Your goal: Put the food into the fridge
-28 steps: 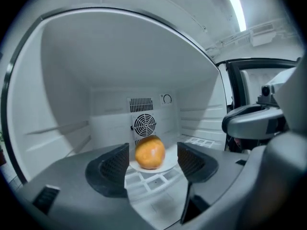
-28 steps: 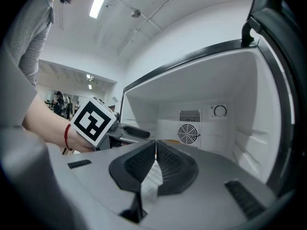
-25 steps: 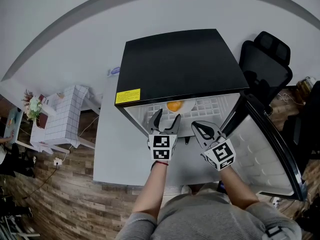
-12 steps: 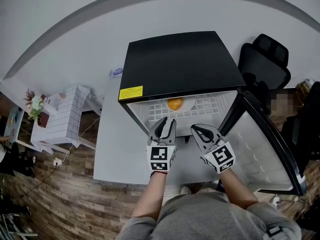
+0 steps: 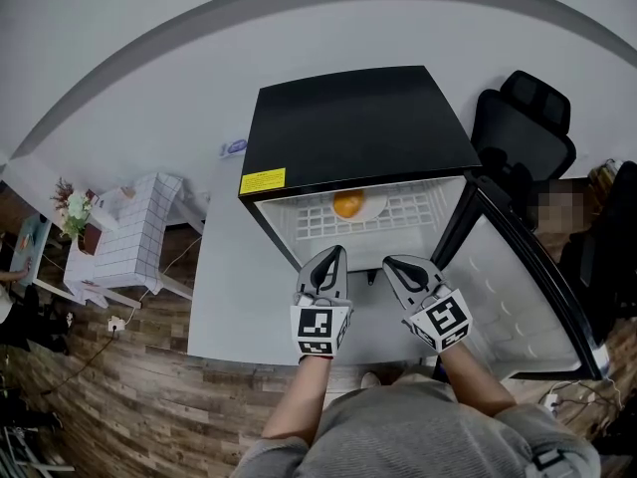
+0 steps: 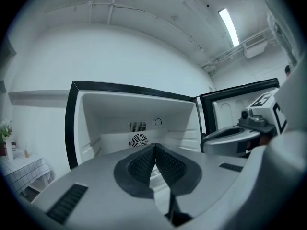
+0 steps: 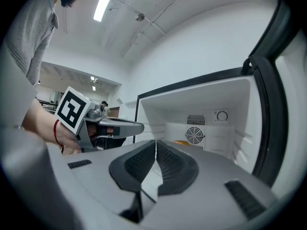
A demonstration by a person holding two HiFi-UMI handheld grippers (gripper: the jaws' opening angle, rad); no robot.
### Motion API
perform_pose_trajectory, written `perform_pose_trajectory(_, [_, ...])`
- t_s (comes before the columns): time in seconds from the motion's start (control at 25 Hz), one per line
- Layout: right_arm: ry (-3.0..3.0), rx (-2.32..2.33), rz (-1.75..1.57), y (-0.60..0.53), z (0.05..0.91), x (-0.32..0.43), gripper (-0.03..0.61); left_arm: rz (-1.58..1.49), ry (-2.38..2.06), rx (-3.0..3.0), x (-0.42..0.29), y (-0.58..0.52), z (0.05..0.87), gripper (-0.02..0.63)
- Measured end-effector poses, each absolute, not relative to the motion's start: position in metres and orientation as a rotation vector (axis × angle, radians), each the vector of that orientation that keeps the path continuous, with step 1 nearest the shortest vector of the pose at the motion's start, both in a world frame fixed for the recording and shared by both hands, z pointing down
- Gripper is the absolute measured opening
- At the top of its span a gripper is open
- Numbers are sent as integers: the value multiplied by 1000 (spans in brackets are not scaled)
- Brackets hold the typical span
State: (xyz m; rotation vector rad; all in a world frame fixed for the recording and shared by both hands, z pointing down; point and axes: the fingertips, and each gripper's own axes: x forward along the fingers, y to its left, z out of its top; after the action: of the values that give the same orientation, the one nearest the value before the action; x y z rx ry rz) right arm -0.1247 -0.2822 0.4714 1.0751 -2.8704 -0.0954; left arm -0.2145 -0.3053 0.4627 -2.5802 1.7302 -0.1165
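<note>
Round orange food (image 5: 347, 205) lies on a shelf inside the open black-topped fridge (image 5: 348, 127)

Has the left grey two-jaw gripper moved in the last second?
Yes. The left gripper has drawn back from the open black fridge toward the person; its jaws have just closed, empty.

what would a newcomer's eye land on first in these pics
The black-topped mini fridge in the middle, its door swung open to the right. On its white wire shelf sits an orange food item on a plate. Just outside, the left gripper, its jaws just closed on nothing, and the right gripper, also shut and empty, point in.
</note>
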Motion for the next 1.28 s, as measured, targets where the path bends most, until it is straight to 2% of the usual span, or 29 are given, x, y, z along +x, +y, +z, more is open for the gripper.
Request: perform_pose_trajectory(1.28, [-2894,945,-20,-185,472,-135,12,-5,1716,-2616,-198,-187,466,11])
